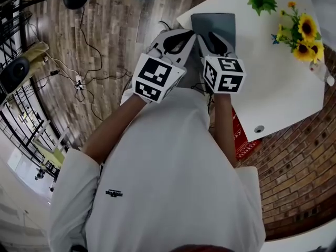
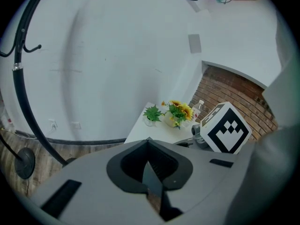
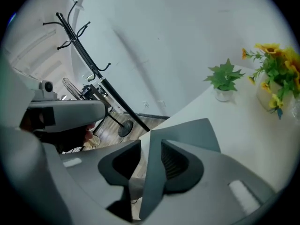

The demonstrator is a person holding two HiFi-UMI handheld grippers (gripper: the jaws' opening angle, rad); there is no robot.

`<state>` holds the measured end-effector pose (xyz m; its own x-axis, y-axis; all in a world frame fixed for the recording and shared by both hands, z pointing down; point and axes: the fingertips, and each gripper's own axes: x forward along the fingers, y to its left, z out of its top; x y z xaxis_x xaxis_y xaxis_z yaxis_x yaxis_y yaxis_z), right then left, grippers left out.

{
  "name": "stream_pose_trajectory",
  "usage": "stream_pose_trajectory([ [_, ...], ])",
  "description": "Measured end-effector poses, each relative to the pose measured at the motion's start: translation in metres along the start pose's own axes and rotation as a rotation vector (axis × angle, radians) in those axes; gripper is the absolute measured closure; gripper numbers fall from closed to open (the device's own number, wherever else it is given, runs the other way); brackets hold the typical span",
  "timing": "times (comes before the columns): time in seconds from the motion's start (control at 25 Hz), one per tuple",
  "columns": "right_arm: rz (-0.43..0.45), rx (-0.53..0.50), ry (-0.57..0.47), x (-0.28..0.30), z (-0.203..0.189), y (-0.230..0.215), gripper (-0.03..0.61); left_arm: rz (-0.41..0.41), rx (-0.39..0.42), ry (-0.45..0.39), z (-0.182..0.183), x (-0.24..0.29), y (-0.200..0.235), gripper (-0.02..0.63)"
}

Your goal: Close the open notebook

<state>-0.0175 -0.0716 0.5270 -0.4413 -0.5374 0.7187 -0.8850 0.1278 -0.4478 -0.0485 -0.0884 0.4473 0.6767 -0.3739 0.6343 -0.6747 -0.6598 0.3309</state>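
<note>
We get bright, even light in all views; the white table (image 1: 278, 93) carries only faint shadows. The gripper views curve hard toward black rims, and the coat stand (image 3: 96, 74) bows. In the head view, the floor (image 1: 110, 30) planks warp at 9 o'clock.

Notebook (image 1: 215, 24): a thin rectangular book with a plain slate-grey cover; no print can be made out on it. State: closed, with the cover down flat and no pages showing. Pose: lying flat, its long sides running away from the person. Position: on the white table (image 1: 273, 88), near one corner and close to the edge. Its near end is covered in the head view, while the right gripper view shows its far end.
</note>
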Motion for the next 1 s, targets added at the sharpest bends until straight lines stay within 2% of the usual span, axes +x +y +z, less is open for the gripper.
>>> stream_pose_trajectory([
  [0.56, -0.081, -0.034, -0.195, -0.084, 0.046, -0.017, 0.446, -0.03, 0.074, -0.102, 0.046, -0.033, -0.039, 0.604],
  [0.88, -0.118, -0.098, -0.313, -0.139, 0.073, -0.016, 0.554, -0.042, 0.136, -0.159, 0.076, -0.059, -0.055, 0.604],
  [1.0, -0.136, -0.096, -0.36, -0.161, 0.08, -0.015, 0.565, -0.05, 0.157, -0.189, 0.087, -0.069, -0.062, 0.604],
])
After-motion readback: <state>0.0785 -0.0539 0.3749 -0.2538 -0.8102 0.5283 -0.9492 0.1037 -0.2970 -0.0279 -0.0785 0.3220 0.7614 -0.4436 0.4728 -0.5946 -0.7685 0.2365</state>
